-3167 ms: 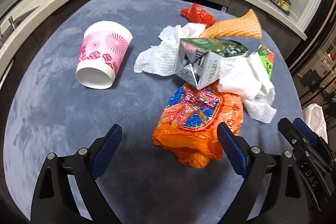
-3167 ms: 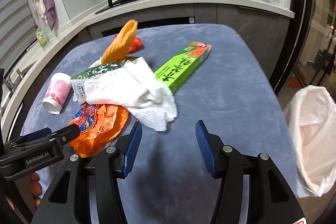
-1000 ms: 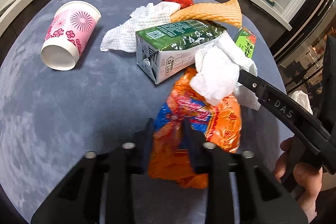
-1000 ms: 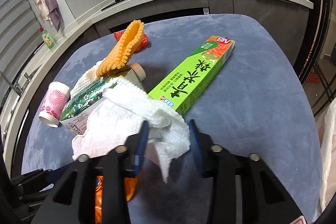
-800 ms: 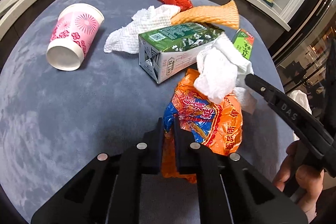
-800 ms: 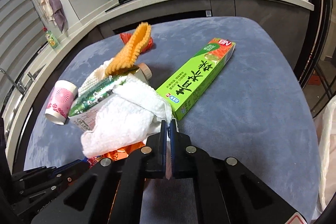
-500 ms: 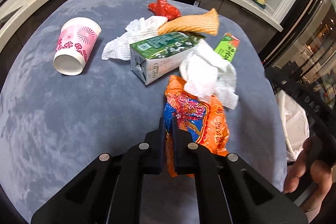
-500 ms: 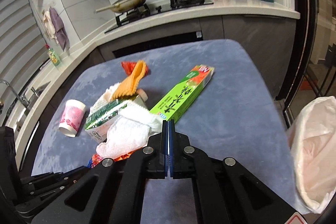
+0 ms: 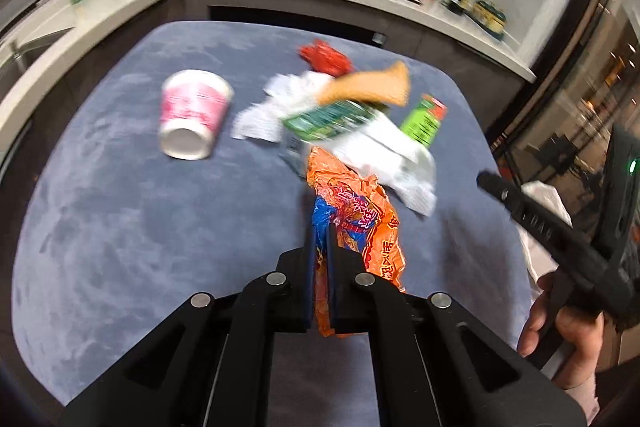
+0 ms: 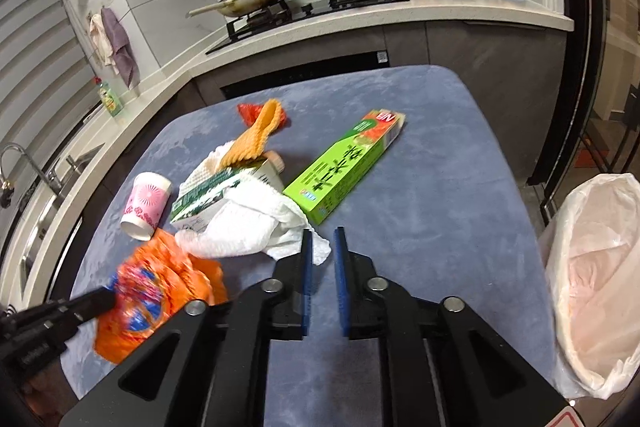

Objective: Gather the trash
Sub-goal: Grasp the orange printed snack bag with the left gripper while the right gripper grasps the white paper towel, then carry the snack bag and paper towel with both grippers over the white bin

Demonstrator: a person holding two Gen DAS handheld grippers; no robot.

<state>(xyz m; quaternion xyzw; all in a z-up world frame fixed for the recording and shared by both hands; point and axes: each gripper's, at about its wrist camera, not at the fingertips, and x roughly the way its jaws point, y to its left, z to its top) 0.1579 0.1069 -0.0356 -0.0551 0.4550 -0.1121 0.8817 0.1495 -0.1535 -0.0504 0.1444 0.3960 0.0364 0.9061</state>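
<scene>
My left gripper (image 9: 319,239) is shut on the orange snack wrapper (image 9: 360,219) and holds it lifted off the blue table; the wrapper also shows in the right wrist view (image 10: 160,291). My right gripper (image 10: 320,247) has its jaws a small gap apart with nothing between them. The white paper towel (image 10: 248,227) lies just left of its tips, on the table against the green-and-white carton (image 10: 208,191). A white-lined trash bin (image 10: 596,267) stands to the right of the table.
On the blue table (image 10: 420,219) lie a pink paper cup (image 10: 146,205), a long green box (image 10: 344,171), an orange foam sleeve (image 10: 256,135) and a red wrapper (image 10: 246,111). A kitchen counter with pans stands behind.
My left gripper has lifted the orange wrapper off the table. My right gripper, shut on the paper towel half a second ago, has opened a little and the towel has dropped to the table.
</scene>
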